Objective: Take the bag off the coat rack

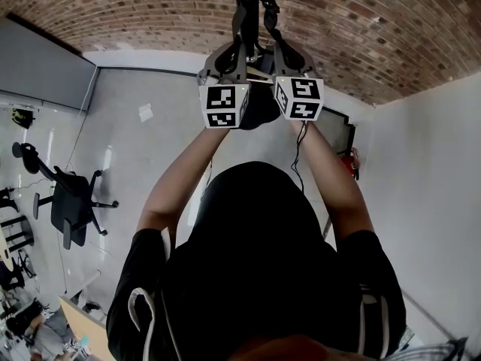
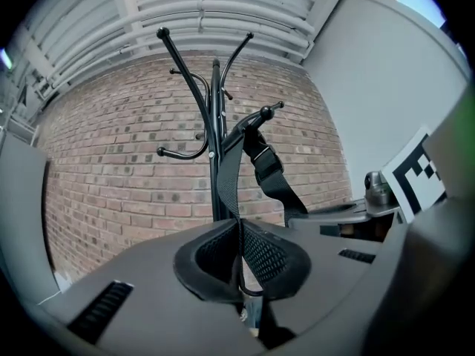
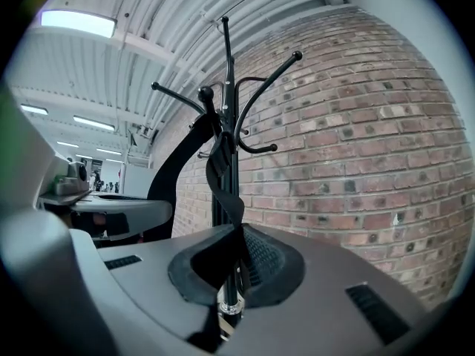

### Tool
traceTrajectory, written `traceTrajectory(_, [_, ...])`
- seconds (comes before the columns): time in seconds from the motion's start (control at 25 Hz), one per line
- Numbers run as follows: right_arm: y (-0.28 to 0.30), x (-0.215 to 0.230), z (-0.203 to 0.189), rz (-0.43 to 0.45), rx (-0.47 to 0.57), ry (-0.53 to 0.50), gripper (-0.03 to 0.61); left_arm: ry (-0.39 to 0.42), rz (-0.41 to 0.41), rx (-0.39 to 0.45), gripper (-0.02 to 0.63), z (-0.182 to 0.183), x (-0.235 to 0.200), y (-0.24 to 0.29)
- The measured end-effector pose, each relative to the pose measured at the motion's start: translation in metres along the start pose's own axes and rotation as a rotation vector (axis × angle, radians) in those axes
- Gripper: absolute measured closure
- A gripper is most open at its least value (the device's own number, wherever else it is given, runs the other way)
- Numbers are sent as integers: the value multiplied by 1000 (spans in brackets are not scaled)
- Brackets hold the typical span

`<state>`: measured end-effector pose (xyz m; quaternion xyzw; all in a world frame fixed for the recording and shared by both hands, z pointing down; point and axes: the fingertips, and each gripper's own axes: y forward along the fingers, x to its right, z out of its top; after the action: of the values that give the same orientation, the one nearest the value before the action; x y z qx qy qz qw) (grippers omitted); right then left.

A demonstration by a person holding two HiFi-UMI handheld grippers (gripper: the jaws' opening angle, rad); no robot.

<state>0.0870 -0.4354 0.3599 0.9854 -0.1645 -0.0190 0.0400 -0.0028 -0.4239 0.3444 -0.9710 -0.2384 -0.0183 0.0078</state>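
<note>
Arms (image 1: 180, 183) raised overhead | left tongs (image 2: 239, 262) clamp bag strap (image 2: 226, 176) | right tongs (image 3: 236, 262) likewise

bag (image 1: 261, 111) largely hidden in head view, coat rack (image 1: 242, 10) cut by top edge, base unseen

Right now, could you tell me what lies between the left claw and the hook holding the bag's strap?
Only the black strap itself: shut in the left claw, it runs up to the hook, as the left gripper view shows.
</note>
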Motion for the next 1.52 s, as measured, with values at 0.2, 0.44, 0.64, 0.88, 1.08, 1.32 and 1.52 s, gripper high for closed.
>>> traceTrajectory(0.2, [-8,4,20,-13,43,14,557,-20,11,30,591,18,-5,-6])
traceTrajectory(0.44, [-32,20,48,-59,124,69,557,-23,-11,61,591,40,1,-14])
traceTrajectory(0.64, [-61,31,74,-88,194,113,557,-42,-26,98,591,61,10,-28])
traceTrajectory(0.88, [-88,28,98,-92,257,122,557,-76,-38,161,590,89,19,-46])
traceTrajectory(1.08, [-117,22,122,-100,321,118,557,-101,-44,221,590,118,25,-66])
traceTrajectory(1.32, [-153,25,147,-130,392,136,557,-145,-36,271,589,141,23,-91])
traceTrajectory(1.52, [-172,18,157,-138,428,148,557,-170,-45,301,589,153,20,-105])
